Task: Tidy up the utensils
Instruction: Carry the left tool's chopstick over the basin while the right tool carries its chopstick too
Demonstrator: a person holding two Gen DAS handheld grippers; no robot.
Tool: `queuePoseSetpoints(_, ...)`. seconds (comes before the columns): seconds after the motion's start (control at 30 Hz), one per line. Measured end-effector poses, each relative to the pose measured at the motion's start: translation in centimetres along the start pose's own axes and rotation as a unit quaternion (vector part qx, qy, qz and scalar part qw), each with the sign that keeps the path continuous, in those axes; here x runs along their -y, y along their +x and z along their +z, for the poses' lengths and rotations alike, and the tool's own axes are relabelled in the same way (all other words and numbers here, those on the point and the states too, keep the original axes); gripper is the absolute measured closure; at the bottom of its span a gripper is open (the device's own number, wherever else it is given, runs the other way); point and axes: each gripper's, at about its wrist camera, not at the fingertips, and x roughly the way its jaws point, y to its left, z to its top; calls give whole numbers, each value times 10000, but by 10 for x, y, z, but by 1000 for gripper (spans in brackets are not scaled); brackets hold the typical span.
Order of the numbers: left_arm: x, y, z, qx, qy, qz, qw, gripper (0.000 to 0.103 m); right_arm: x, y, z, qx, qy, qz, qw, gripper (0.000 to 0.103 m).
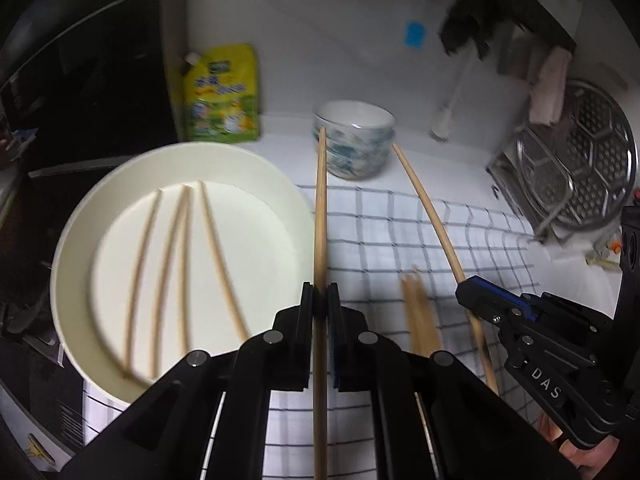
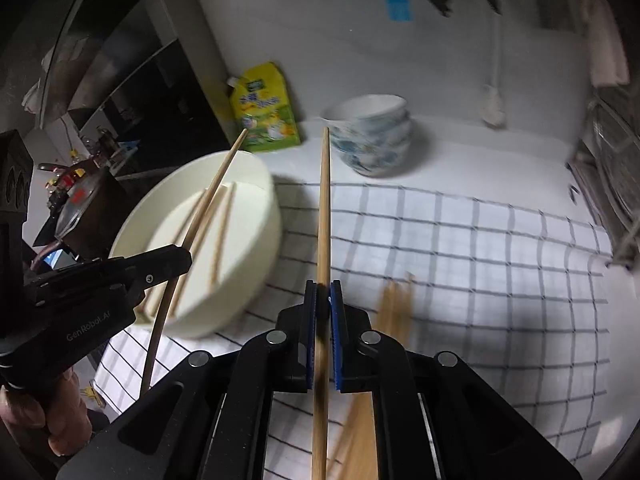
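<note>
Jaws on both sides pinched nearly closed, each on 1 long pale wooden chopstick. Left gripper [image 1: 320, 296] clamps its stick [image 1: 320, 208] partway along, tip pointing toward the bowls at the back. Right gripper [image 2: 323, 292] does the same with its own chopstick [image 2: 325, 200]; blue pads hug the shaft on both sides.

Risks, as judged from here:
- Grip sits well back from the tip, so each stick is a long lever. A small wrist twist could pivot it in the pads or drop it.
- Round, smooth shafts may slide lengthwise if tilted down before release.
- Both sticks run side by side and near each other. Swinging them together toward the round cream-white tub [image 1: 280, 176] could cross or knock them.
- Releasing over the tub's rim could leave a stick propped on it or bounced out.
- Blur suggests fast motion; overshoot could clip the stacked white bowls with blue-green pattern [image 2: 372, 140].

Loose chopsticks [image 2: 394, 304], number unclear in the blur, lie on the white cloth with dark grid lines [image 2: 480, 260] just right of the grippers. Tub sits to the left, partly on the cloth, with about 4 chopsticks [image 1: 180, 264] fanned flat inside. Sticks are thin, straight, plain light wood. Yellow-green pouch [image 1: 222, 92] stands against the back wall.
</note>
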Motion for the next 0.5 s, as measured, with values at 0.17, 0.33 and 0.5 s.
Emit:
queuePoseSetpoints(0.17, -62, -2, 18, 92, -155, 296, 9994, 96, -54, 33, 30, -23, -223, 226, 9995, 96)
queuePoseSetpoints(0.33, -111, 10, 32, 5, -234, 496, 9985, 95, -106, 77, 56, -160, -303, 446, 9984, 96)
queuePoseSetpoints(0.5, -143, 31, 37, -194, -231, 557, 9980, 95, -132, 117, 57, -427, -288, 439, 9977, 96)
